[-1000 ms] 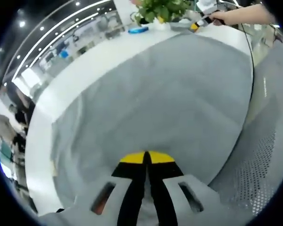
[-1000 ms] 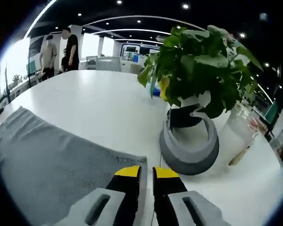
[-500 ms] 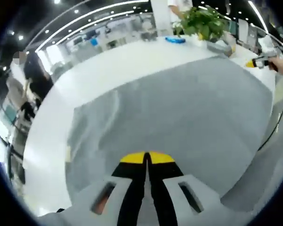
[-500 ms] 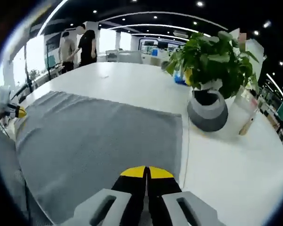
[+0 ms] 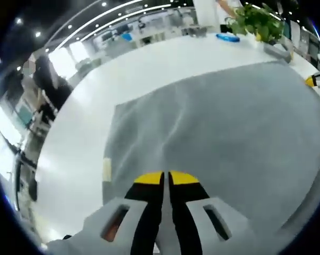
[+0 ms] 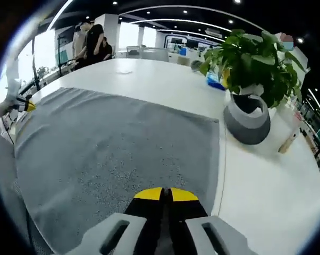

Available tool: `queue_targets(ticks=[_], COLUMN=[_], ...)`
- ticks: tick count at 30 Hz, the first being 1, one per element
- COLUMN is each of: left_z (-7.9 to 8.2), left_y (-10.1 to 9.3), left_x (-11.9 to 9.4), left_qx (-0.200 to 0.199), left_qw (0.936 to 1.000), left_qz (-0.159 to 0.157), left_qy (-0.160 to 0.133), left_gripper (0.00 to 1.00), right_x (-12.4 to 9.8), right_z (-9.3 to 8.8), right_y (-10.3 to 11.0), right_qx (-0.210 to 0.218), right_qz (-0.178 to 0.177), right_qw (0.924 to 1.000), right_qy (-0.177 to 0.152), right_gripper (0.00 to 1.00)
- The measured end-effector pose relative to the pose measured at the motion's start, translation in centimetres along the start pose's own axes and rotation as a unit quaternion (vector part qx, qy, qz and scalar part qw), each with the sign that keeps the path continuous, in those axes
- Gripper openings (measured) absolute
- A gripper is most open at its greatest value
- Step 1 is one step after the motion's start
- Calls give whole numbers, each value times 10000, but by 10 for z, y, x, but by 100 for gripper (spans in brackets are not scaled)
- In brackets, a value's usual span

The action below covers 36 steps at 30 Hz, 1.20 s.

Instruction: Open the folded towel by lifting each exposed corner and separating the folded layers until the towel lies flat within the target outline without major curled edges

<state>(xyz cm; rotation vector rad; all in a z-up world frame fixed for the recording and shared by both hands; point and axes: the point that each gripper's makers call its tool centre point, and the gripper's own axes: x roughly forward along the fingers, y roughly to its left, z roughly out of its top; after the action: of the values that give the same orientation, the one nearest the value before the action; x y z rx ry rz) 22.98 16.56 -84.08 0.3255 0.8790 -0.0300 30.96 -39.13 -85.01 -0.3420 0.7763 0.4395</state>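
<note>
On white table (image 6: 149,79), grey towel (image 6: 112,149) now wider, flat; both grippers' jaws closed, empty, drawn back.

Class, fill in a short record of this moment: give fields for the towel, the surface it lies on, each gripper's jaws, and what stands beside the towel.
towel: grey towel, spread wide and mostly flat, faint creases
surface: white table
left gripper: jaws closed, low over the towel's near edge
right gripper: jaws closed, over the towel's near edge
beside towel: potted plant in a grey pot, standing on the table off the towel's corner
background: people standing beyond the table
</note>
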Motion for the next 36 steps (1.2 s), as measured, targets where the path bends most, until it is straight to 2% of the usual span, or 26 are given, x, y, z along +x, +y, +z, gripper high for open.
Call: queue_targets(ticks=[1,2,4,5,6,10,15,21,27,31,36], left_z=[0,9,7,10,11,15,23,33,40,47,55], left_y=[0,-2,-5,-5,-6,-4,2,9,11,14,19], left_x=[2,8,5,5,5,8,15,25,31,39,46], left_qx=[80,155,133,495,640,916,882,755,658,663,762], left_qw=[10000,9994,9997,9985,9976,9955,9957,9969,9977,9976,9967], left_qz=[13,-44,1,21,45,199,277,227,162,172,216], left_qy=[-2,-290,-215,-241,-245,-138,-49,-53,-87,-135,-189], left_gripper=[3,2,2,2,2,2,1,1,1,1,1], right_x=[1,1,1,1,2,5,13,25,36,43,50], right_z=[5,3,2,3,3,5,12,23,34,40,47], right_y=[-1,-1,-2,-2,-2,-4,-10,-17,-26,-29,-34], right_qx=[-102,-38,-91,-214,-322,-511,-520,-734,-672,-838,-1240], right_qz=[-51,-61,-63,-74,-94,-177,-256,-339,-292,-312,-472], right_qw=[9999,10000,9999,9997,9994,9985,9983,9967,9972,9958,9908], right_qy=[-110,-25,36,32,6,-4,45,107,146,195,268], right_gripper=[0,0,0,0,0,0,0,0,0,0,0])
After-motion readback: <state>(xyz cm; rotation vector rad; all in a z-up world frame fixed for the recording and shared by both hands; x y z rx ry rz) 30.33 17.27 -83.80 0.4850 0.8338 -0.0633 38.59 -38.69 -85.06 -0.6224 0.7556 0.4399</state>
